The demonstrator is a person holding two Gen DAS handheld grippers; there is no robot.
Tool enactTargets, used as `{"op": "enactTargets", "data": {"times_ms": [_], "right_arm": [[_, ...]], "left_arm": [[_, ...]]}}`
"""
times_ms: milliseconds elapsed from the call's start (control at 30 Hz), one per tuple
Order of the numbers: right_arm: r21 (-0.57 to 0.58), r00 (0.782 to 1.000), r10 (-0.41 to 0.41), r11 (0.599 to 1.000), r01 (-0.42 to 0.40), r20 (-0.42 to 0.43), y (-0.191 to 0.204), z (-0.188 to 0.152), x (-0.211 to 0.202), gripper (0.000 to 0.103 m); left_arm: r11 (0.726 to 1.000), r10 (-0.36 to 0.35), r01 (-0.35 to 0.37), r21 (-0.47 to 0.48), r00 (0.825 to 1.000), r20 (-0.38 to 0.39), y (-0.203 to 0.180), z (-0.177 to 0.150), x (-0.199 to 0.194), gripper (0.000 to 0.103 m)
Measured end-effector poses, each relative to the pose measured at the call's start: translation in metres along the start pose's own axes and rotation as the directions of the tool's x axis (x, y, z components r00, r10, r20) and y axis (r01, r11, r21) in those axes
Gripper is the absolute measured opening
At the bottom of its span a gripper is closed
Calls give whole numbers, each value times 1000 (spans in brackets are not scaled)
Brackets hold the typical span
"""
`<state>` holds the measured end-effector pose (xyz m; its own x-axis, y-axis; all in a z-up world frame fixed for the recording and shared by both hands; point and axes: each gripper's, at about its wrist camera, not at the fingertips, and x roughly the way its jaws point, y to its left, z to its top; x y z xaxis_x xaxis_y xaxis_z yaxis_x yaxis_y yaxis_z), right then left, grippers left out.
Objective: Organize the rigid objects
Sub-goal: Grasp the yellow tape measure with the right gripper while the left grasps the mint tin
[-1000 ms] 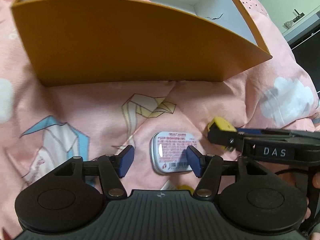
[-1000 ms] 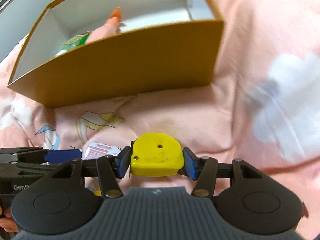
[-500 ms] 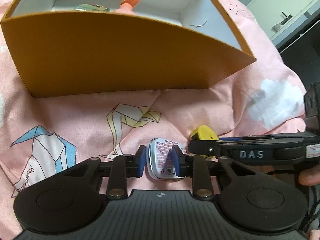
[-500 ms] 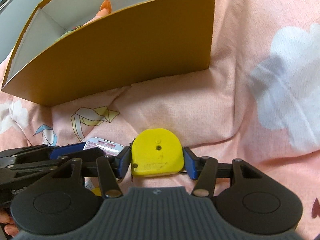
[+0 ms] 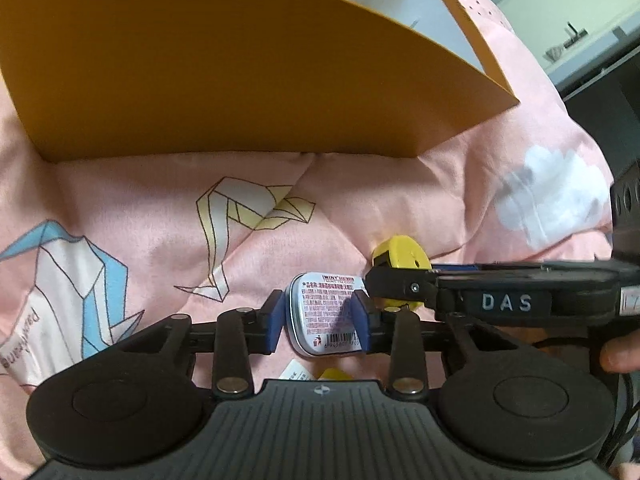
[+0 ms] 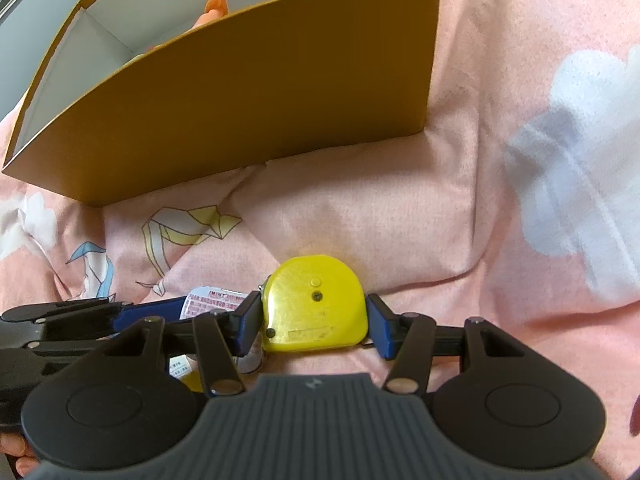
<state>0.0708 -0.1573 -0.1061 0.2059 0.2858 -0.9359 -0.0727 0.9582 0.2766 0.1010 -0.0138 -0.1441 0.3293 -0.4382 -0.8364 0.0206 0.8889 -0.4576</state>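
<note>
My left gripper is shut on a small white mint tin with red print and a barcode, low over the pink quilt. My right gripper is shut on a yellow tape measure, just right of the tin. The tape measure also shows in the left wrist view, partly behind the right gripper's black finger. The tin's edge shows in the right wrist view. An open orange cardboard box with white inner walls stands behind both; it also shows in the right wrist view.
The pink quilt has origami-crane and cloud prints and soft folds. An orange item pokes up inside the box. A yellow scrap and a white label lie under the left gripper. A white counter stands far right.
My left gripper closed onto the mint tin, which lay between open fingers a second ago. My right gripper kept its hold on the tape measure. Both views sank lower toward the box wall.
</note>
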Motion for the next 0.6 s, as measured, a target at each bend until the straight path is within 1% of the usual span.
{"op": "enactTargets", "data": {"times_ms": [67,133,200,267,300,400,433,500,600], "right_arm": [[2,1000,2,1000,-2,-1,0,0,1,55],[0,1000,0,1000,0,0,0,0,1,55],[6,1000,3,1000,-3,4,-1,0,0,55],[8,1000,6,1000,-6,9,-2,-1,-1,55],[7,1000,7,1000,-7,10,-2,-1,-2,55],[8,1000,11,1000,-11,17,-3,-2,-5,55],[10,1000,13,1000,-13,18,-4,-3,-5,55],[15,1000,15,1000,-15,15,-6,-2,-6,55],[10,1000,9,1000,-9,2,-7,-3,-8,55]], "left_arm": [[1000,-12,12,-18,1000,2,3,0,1,40],[1000,-13,13,-17,1000,8,3,0,2,38],[1000,-4,4,-1,1000,28,-1,-1,-2,33],[1000,-4,3,15,998,56,-5,-2,-8,26],[1000,-9,8,22,998,67,-7,-2,-11,25],[1000,-16,15,27,998,63,-9,-4,-17,23],[1000,-25,24,19,998,60,-8,-5,-18,23],[998,-64,65,-16,997,48,-3,-6,-20,23],[990,-121,121,-75,993,11,5,-8,-16,23]]}}
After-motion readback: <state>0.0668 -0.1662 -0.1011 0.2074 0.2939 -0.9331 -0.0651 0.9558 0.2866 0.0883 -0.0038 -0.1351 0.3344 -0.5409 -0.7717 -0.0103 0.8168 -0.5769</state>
